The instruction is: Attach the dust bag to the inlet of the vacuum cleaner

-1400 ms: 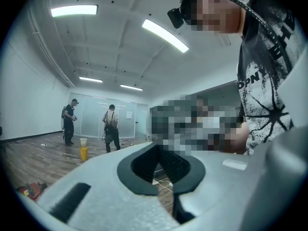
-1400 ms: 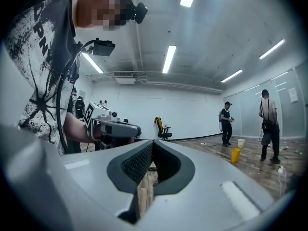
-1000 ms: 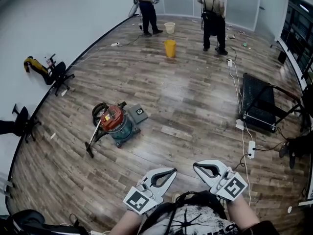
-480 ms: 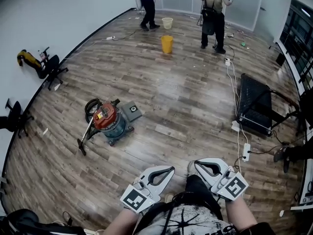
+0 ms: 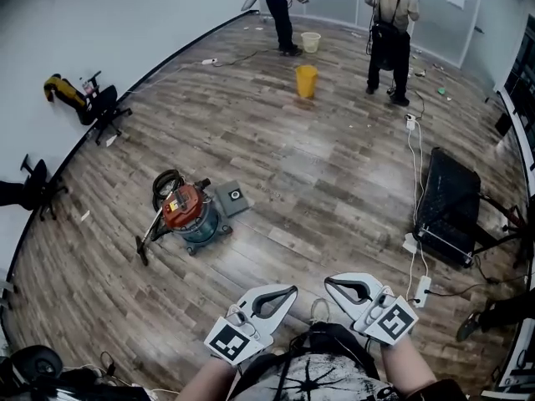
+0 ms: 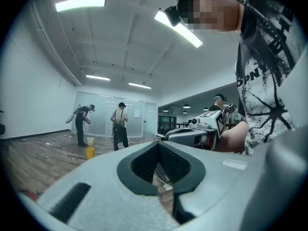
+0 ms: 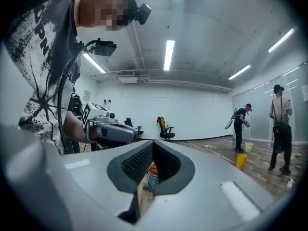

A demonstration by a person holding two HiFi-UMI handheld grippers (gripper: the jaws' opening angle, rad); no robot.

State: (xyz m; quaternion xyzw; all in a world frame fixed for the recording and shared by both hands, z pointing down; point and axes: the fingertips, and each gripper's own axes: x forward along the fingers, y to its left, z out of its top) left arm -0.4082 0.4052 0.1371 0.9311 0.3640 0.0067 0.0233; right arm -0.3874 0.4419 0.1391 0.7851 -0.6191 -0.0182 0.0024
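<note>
Both grippers, left (image 5: 292, 290) and right (image 5: 328, 281): jaws together, empty. Head view: vacuum cleaner (image 5: 185, 211) on floor (image 5: 334, 165), well ahead; flat grey dust bag (image 5: 232, 197) just beside. Right gripper view catches the vacuum past its jaws; left gripper view doesn't.

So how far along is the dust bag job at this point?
Done: nothing visible. The vacuum cleaner stands on the floor well ahead of the grippers, with a flat grey square piece, possibly the dust bag, lying loose beside it. In hand: nothing; left gripper and right gripper are shut and empty. Left: reach the vacuum, pick up the bag, fit it to the inlet.
</note>
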